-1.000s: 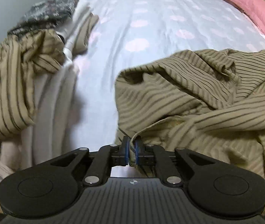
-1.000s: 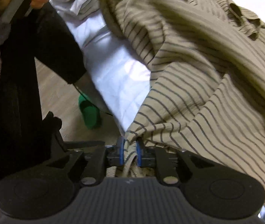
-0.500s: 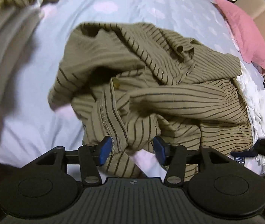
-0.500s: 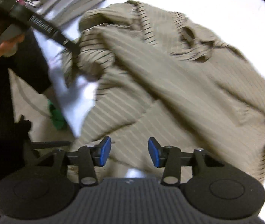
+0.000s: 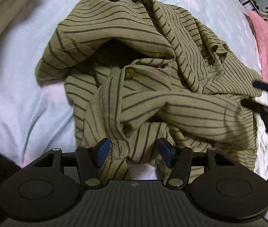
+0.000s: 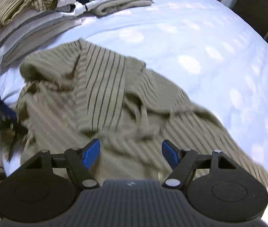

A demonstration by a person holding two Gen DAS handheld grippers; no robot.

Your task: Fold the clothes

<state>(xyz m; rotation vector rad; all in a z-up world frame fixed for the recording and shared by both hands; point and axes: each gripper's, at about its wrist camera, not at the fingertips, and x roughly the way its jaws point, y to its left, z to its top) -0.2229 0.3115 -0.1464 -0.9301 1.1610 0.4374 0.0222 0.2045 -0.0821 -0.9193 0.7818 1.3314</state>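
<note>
Both pairs of jaws, clamped on striped cloth a second ago, now stand apart and are opening wider. Between the blue pads of the left hand-held gripper [image 5: 133,152] lies a hemmed edge of the olive striped shirt [image 5: 152,79], loose, with neither pad pressing on it. The right hand-held gripper [image 6: 131,152] has swung across and hovers over the shirt's other side with nothing between its pads.

One shirt lies crumpled on the bed [image 5: 16,71], bunched and doubled over itself, a single button [image 5: 129,73] showing near its middle. Its bulk spreads away from the left hand-held gripper, and its longer run goes crosswise toward the right hand-held gripper, so the left one is the nearer to the hem at the bed's near edge. The next grasp probably depends on finding two corners of that hem.

Further off sit one stack of folded clothes [image 6: 62,13], topped by a second striped garment, and one pink pillow [image 5: 266,45].
</note>
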